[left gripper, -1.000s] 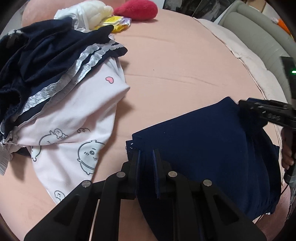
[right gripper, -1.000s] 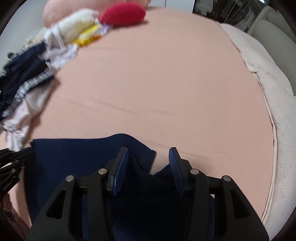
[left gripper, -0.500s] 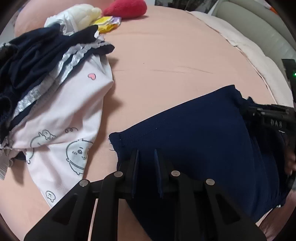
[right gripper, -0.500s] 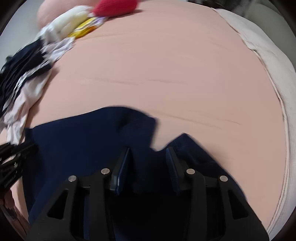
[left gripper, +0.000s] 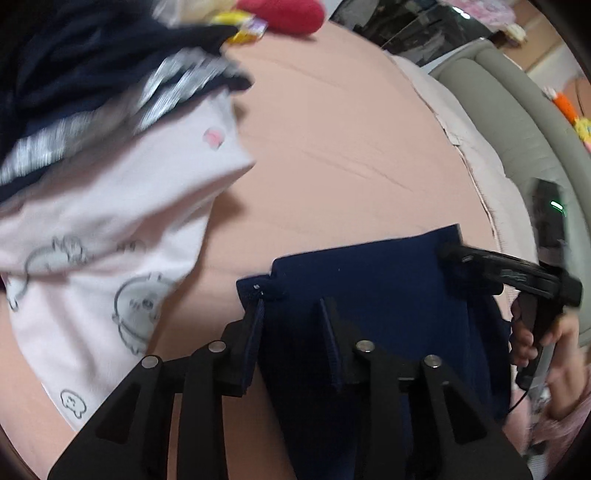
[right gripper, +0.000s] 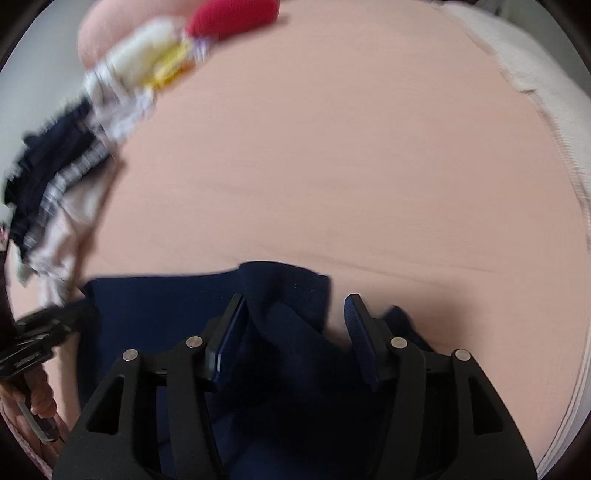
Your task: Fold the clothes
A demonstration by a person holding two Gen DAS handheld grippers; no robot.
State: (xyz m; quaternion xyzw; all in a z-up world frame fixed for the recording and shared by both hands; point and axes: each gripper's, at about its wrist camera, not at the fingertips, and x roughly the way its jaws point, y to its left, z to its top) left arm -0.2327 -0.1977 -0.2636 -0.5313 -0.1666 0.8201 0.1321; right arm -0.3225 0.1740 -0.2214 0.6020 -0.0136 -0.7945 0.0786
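A: What does the garment look like?

B: The navy garment [left gripper: 369,273] is a plain dark blue cloth, smooth in weave, with a straight top edge and a small bunched corner with a pale stitch. It lies on the pink bed sheet [left gripper: 332,147], at the near side of the bed.

A: And where does it sit against each claw?

B: In the left wrist view the left claw [left gripper: 291,317] has its fingers apart, and the cloth's bunched corner sits just at the tip of the finger at 9 o'clock; the fabric fills the gap between them. In the right wrist view the right claw [right gripper: 295,317] also stands apart, with a raised fold of the navy cloth between the fingers, leaning on the 9 o'clock one. The 3 o'clock finger has bare sheet beside it.

A: Is either one pinching the cloth?

B: No, both gaps are wide.

A: Anything else around?

B: A pile of clothes [left gripper: 110,166] lies at 10 o'clock in the left view: white cloth printed with cartoon animals and a pink heart, under dark fabric with silver stripes. A red cushion [right gripper: 232,16] lies at 12 o'clock, blurred.

A: Any writing?

B: None that can be read.
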